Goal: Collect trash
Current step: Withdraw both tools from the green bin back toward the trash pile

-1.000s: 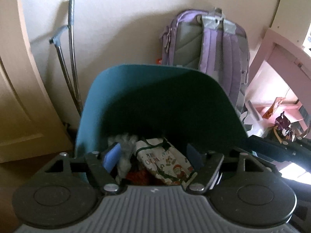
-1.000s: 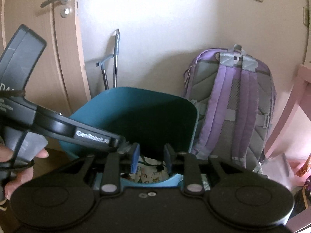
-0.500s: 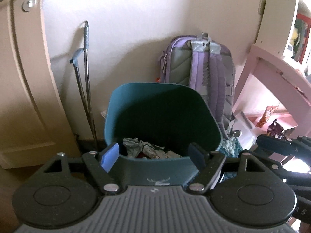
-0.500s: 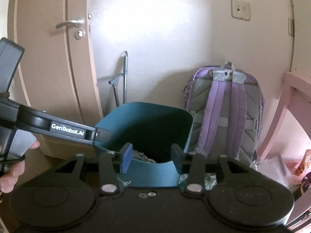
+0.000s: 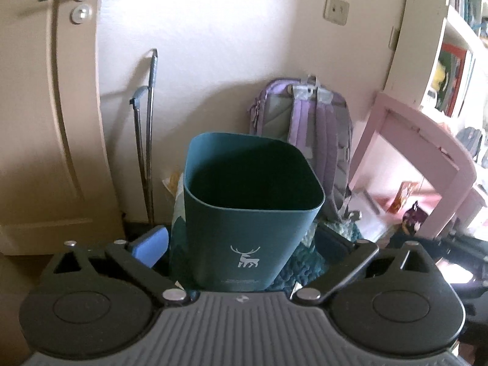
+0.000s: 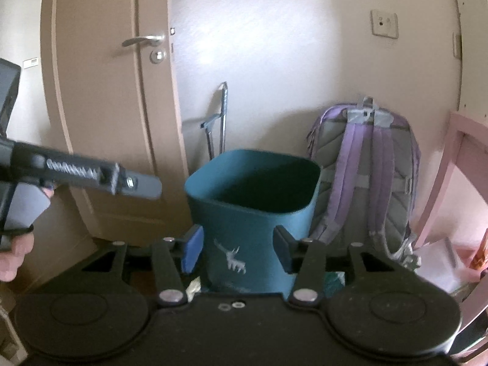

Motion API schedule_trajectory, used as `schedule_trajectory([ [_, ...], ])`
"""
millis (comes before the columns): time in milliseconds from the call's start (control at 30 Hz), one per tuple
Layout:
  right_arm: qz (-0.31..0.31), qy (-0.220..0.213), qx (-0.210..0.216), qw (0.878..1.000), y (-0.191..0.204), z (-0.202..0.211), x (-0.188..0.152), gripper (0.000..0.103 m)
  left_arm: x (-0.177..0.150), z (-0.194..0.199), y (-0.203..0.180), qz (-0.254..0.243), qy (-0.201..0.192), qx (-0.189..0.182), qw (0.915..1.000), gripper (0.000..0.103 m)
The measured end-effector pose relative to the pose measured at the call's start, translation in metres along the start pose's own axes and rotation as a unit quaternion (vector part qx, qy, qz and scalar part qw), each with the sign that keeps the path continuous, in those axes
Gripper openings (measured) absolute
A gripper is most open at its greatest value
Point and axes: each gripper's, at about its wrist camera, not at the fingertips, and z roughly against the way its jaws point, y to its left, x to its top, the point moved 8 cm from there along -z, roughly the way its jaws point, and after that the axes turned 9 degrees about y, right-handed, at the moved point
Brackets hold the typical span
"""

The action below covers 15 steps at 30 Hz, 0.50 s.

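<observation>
A teal waste bin (image 5: 253,213) with a white deer mark stands on the floor by the wall; its inside looks dark from here. My left gripper (image 5: 241,244) is back from the bin with its jaws opening wide and nothing between them. In the right wrist view the bin (image 6: 253,207) shows beyond my right gripper (image 6: 237,252), whose jaws are opening and hold nothing. The left gripper (image 6: 134,183), held by a hand (image 6: 12,259), hangs left of the bin and apart from it.
A purple backpack (image 5: 308,128) leans on the wall right of the bin. A metal pole (image 5: 149,128) stands left of it beside a door (image 5: 45,122). A pink desk (image 5: 421,140) and shelves (image 5: 451,45) fill the right. A knitted cloth (image 5: 305,262) lies at the bin's foot.
Both grippers have drawn back and slightly up from over the bin, so the wrappers inside are out of sight. Both pairs of jaws stand wider than before.
</observation>
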Motion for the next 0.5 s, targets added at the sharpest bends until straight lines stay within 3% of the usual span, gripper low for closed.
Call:
schedule_trajectory([
  [133,0.002,0.028,0.013,1.0,0.006,-0.017,-0.028,0.052,-0.023,-0.002,0.014,0.004,-0.002,-0.003,1.0,0.103],
  [367,-0.014,0.088,0.042,0.995,0.014,-0.073,-0.084,0.055,-0.074,-0.034,0.047,-0.034,0.03,0.005,0.999,0.103],
  [500,-0.029,0.108,0.059,0.992,0.02,-0.105,-0.111,0.058,-0.106,-0.063,0.076,-0.027,0.059,0.008,0.9978,0.103],
])
